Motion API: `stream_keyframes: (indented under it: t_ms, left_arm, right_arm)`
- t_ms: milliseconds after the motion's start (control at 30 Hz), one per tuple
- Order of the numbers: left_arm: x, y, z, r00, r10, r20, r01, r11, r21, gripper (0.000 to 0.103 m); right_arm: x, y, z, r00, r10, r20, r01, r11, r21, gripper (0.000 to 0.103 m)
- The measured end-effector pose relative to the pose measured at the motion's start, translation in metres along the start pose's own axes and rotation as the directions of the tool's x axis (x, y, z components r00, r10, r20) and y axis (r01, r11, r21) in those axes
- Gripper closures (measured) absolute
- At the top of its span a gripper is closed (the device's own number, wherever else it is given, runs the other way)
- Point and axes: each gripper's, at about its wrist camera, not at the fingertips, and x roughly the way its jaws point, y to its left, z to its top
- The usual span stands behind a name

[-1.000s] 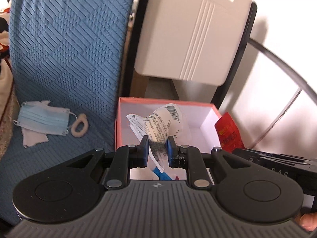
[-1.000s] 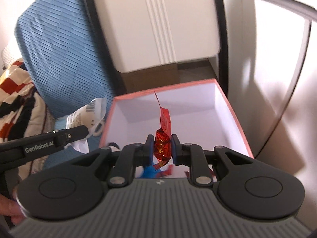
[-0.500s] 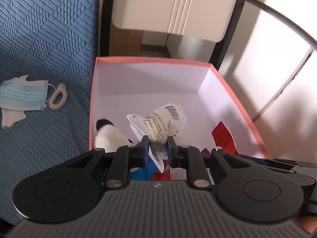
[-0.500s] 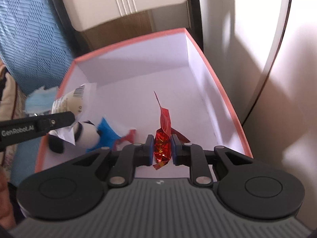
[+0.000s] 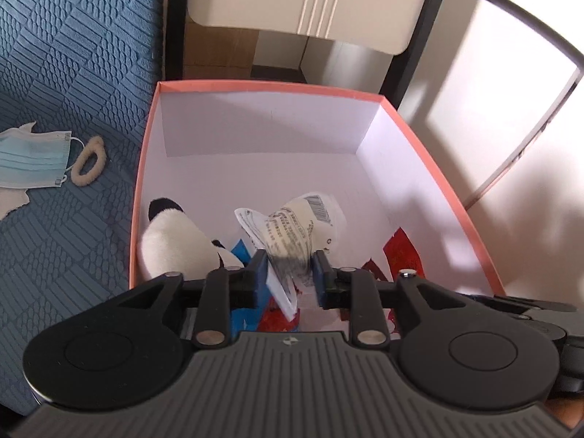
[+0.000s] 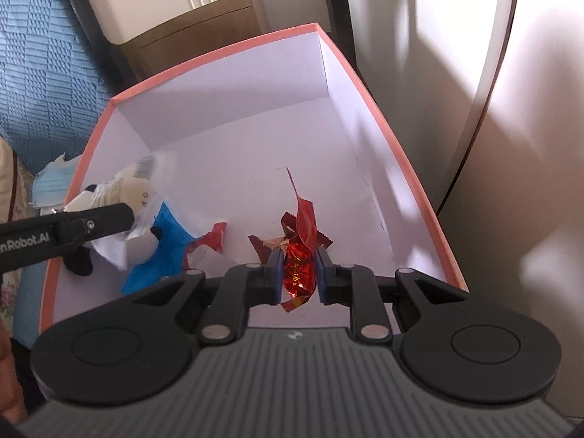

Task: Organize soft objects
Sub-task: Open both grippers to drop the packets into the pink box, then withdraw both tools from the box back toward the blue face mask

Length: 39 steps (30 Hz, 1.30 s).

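A pink-rimmed white box point(image 5: 270, 85) lies below both grippers. My left gripper point(image 5: 289, 270) hangs over its near left part. Its jaws are opening, and a crumpled white printed wrapper point(image 5: 292, 226) sits blurred and loose between the pads. My right gripper point(image 6: 297, 270) is shut on a red foil wrapper point(image 6: 301, 252) low over the box floor point(image 6: 255, 168). Inside the box lie a black-and-white plush toy point(image 5: 171, 244), a blue wrapper point(image 6: 164, 252) and a brown wrapper point(image 6: 266, 244). The left gripper's finger point(image 6: 91, 224) shows at the left of the right wrist view.
A blue face mask point(image 5: 33, 158) and a cream hair tie point(image 5: 88, 160) lie on the blue quilted cover point(image 5: 65, 54) left of the box. A beige chair back point(image 5: 310, 0) with a black frame stands behind it. A white wall with a curved dark bar point(image 6: 489, 73) is at the right.
Both grippers came down over the box. The left jaws have spread and the white wrapper now sits loose and blurred between them. The right gripper still holds the red wrapper.
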Motion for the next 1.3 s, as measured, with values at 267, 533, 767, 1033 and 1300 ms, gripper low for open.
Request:
stream_keyframes:
  t_ms: [267, 533, 767, 1033, 1300]
  left_arm:
    - [-0.021, 0.002, 0.007, 0.999, -0.015, 0.038, 0.015, 1.0, -0.002, 0.062]
    - [-0.064, 0.008, 0.016, 0.993, -0.022, 0.117, 0.023, 1.0, -0.003, 0.055]
    - [-0.115, 0.019, 0.023, 0.977, -0.022, 0.213, 0.022, 1.0, 0.0, 0.055]
    - [-0.163, 0.054, 0.015, 0.958, -0.014, 0.285, 0.019, 1.0, -0.015, 0.055]
    - [-0.199, 0.096, -0.006, 0.939, 0.02, 0.345, -0.009, 0.999, -0.034, 0.055]
  right_arm:
    - [-0.018, 0.004, 0.008, 1.0, 0.011, 0.028, -0.011, 1.0, 0.007, 0.074]
    - [-0.061, 0.022, 0.016, 0.992, 0.03, 0.12, -0.029, 1.0, -0.009, 0.074]
    - [-0.101, 0.043, 0.022, 0.978, 0.055, 0.203, -0.051, 0.998, -0.028, 0.074]
    - [-0.131, 0.081, 0.014, 0.962, 0.083, 0.26, -0.067, 0.995, -0.07, 0.074]
    - [-0.143, 0.127, -0.006, 0.951, 0.121, 0.286, -0.088, 0.988, -0.126, 0.074]
